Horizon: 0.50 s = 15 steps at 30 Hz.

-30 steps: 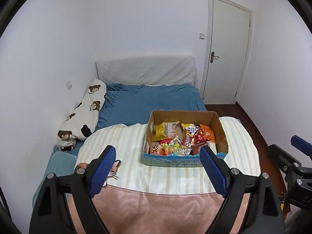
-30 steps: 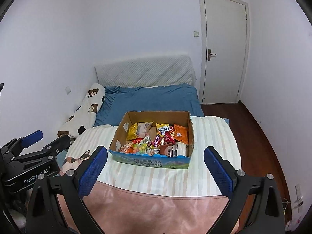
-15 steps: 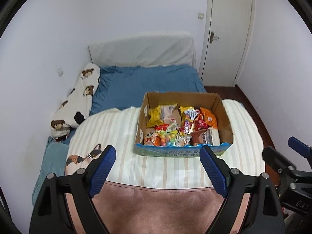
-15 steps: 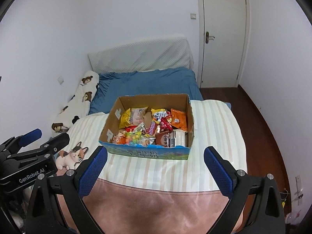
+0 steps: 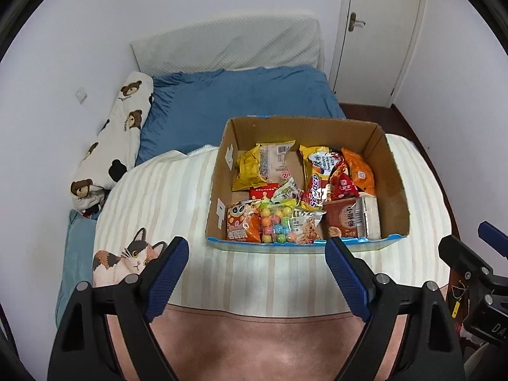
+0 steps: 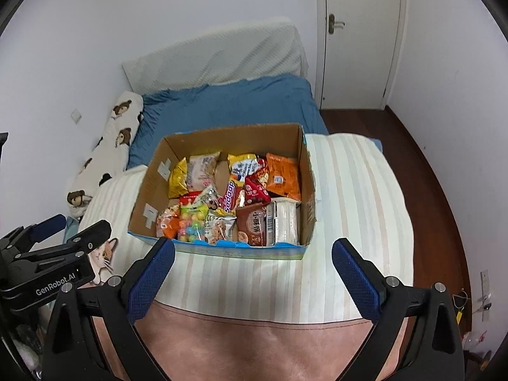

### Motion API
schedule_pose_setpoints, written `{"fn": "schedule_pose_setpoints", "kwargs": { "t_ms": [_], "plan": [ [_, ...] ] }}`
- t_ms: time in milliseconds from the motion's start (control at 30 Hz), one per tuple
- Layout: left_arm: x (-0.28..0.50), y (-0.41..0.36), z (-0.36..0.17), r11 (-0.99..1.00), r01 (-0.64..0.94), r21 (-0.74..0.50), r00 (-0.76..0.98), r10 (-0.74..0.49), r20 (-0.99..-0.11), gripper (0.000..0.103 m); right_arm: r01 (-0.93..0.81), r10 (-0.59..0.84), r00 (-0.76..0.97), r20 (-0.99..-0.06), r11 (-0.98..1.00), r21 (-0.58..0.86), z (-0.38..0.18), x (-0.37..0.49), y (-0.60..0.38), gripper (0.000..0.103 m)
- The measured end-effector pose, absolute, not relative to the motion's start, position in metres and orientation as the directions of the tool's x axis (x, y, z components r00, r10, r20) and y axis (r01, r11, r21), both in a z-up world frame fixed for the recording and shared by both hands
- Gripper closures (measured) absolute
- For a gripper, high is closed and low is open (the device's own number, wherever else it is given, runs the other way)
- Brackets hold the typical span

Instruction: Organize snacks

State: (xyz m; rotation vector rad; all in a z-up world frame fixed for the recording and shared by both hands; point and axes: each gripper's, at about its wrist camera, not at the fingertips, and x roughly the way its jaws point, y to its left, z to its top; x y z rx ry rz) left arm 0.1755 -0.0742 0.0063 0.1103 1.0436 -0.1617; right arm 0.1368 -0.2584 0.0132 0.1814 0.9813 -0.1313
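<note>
An open cardboard box [image 5: 393,171] [image 6: 149,187] sits on a striped blanket on the bed. It holds several snack packs: a yellow bag [image 5: 249,171], an orange pack [image 5: 358,171], a red sedaap pack [image 5: 314,190], a bag of coloured balls [image 5: 276,222] and a brown packet [image 5: 343,219]. My left gripper [image 5: 255,266] is open and empty, just in front of the box. My right gripper [image 6: 254,270] is open and empty, also in front of the box. Each gripper shows at the edge of the other's view.
The striped blanket [image 5: 165,203] has a cat picture [image 5: 127,260] at its left. A bear-print pillow [image 5: 117,139] lies along the left wall. Blue sheet [image 5: 241,95] lies behind the box. A door [image 5: 377,31] and wooden floor [image 6: 444,190] are to the right.
Both grippers have moved forward and tilted down toward the box, which now looks larger and lower in both views. Both stay open and empty.
</note>
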Motion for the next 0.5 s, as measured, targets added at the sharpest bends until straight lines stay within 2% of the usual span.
{"fn": "schedule_pose_setpoints", "kwargs": {
  "t_ms": [400, 467, 500],
  "plan": [
    [0.2, -0.078, -0.024, 0.983, 0.185, 0.005, 0.429, -0.076, -0.9, 0.015, 0.215, -0.031, 0.466, -0.884, 0.973, 0.08, -0.024, 0.168, -0.268, 0.002],
    [0.2, -0.08, -0.026, 0.982, 0.191, 0.01, 0.421, -0.073, -0.904, 0.003, 0.221, -0.035, 0.459, -0.888, 0.972, 0.076, -0.027, 0.169, -0.269, 0.002],
    [0.201, -0.081, -0.028, 0.981, 0.195, 0.01, 0.42, -0.074, -0.904, 0.003, 0.223, -0.036, 0.455, -0.89, 0.972, 0.075, -0.029, 0.169, -0.27, 0.002]
  ]
}}
